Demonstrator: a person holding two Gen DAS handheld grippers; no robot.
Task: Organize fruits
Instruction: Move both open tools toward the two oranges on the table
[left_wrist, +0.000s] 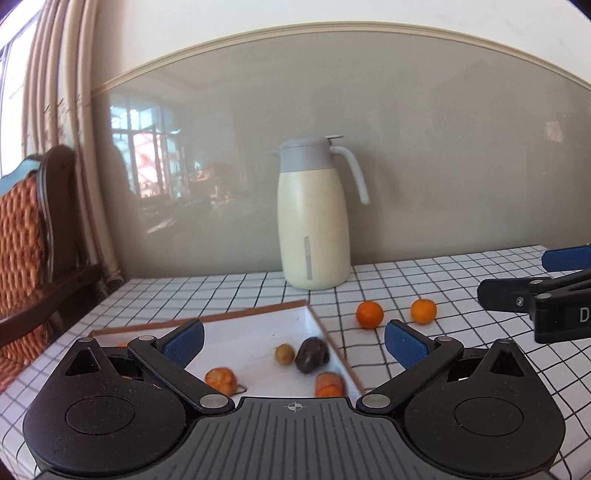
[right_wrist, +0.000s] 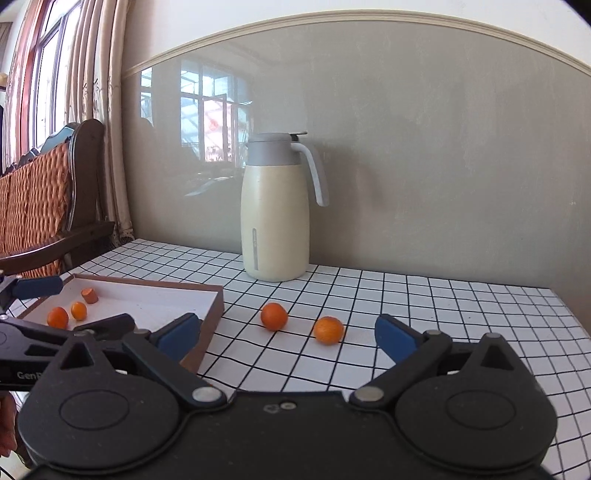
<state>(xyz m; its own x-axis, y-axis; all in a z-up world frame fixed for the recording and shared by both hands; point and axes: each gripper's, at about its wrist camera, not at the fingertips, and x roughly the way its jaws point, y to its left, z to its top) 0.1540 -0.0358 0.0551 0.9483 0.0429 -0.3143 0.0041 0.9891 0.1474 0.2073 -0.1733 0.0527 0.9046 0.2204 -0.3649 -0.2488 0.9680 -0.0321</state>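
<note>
Both tools (left_wrist: 293, 341) (right_wrist: 288, 334) wide open, empty, touching nothing.

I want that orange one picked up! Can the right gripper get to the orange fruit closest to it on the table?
Probably yes: the right gripper has its jaws open, and nothing stands between it and the nearer orange fruit.

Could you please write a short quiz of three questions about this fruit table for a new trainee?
1. How many round orange fruits lie on the checked tablecloth, outside the shallow white cardboard tray?
2. True or false: the right tool holds a fruit.
3. What tall thing stands by the wall: A a cream jug with grey lid, B a glass vase, C a kettle of steel?

Key: 1. two; 2. false, it is open and empty; 3. A.
</note>
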